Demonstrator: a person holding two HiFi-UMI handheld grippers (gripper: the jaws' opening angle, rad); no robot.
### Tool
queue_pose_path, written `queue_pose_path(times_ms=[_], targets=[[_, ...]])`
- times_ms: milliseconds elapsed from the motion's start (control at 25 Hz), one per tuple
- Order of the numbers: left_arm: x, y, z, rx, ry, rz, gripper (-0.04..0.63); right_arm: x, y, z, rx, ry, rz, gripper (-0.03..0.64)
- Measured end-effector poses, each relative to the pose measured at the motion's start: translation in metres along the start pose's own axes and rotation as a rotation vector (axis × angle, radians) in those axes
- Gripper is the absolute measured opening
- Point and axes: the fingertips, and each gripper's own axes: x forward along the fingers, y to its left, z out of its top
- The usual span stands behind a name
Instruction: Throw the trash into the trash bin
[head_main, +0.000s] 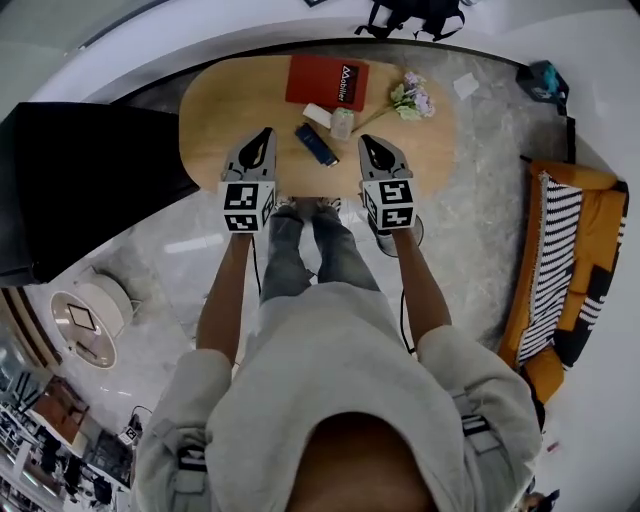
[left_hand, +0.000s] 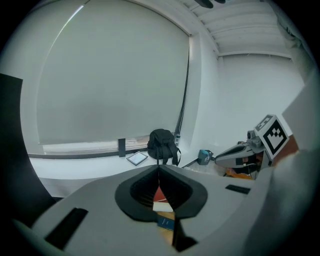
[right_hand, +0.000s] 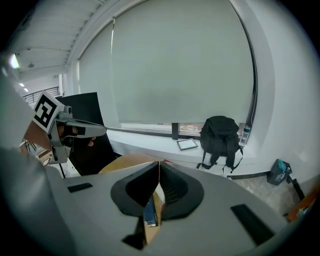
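Left hand-held gripper (head_main: 266, 135) and right hand-held gripper (head_main: 367, 142), both closed and empty, above the wooden counter (head_main: 215, 100); 1 blue packet (head_main: 316, 145) between them, red book (head_main: 327, 80) beyond.

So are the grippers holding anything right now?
No, nothing is held. The left gripper and the right gripper both have their jaws closed together with nothing between them, near the wooden table.
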Motion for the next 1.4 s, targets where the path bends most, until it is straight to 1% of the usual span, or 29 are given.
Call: queue_pose_path(times_ms=[240, 440, 680, 920, 1280, 1400], targets=[[0.012, 0.009, -0.026, -0.015, 0.027, -0.035, 0.018, 0.015, 0.009, -0.021, 0.031, 0.029, -0.029, 0.032], [0.019, 0.008, -0.058, -0.036, 0.057, -0.059, 0.018, 0.025, 0.016, -0.053, 0.055, 0.074, -0.043, 0.032], [0.020, 0.007, -0.102, -0.076, 0.091, -0.052, 0.018, 0.035, 0.026, -0.104, 0.055, 0.150, -0.027, 0.032], [0.023, 0.008, -0.146, -0.097, 0.131, -0.045, 0.018, 0.046, 0.039, -0.152, 0.041, 0.217, 0.002, 0.032], [0.034, 0.009, -0.186, -0.106, 0.164, -0.041, 0.018, 0.063, 0.043, -0.199, 0.048, 0.267, 0.018, 0.032], [0.037, 0.008, -0.198, -0.107, 0.174, -0.042, 0.018, 0.069, 0.045, -0.212, 0.023, 0.292, 0.026, 0.032]])
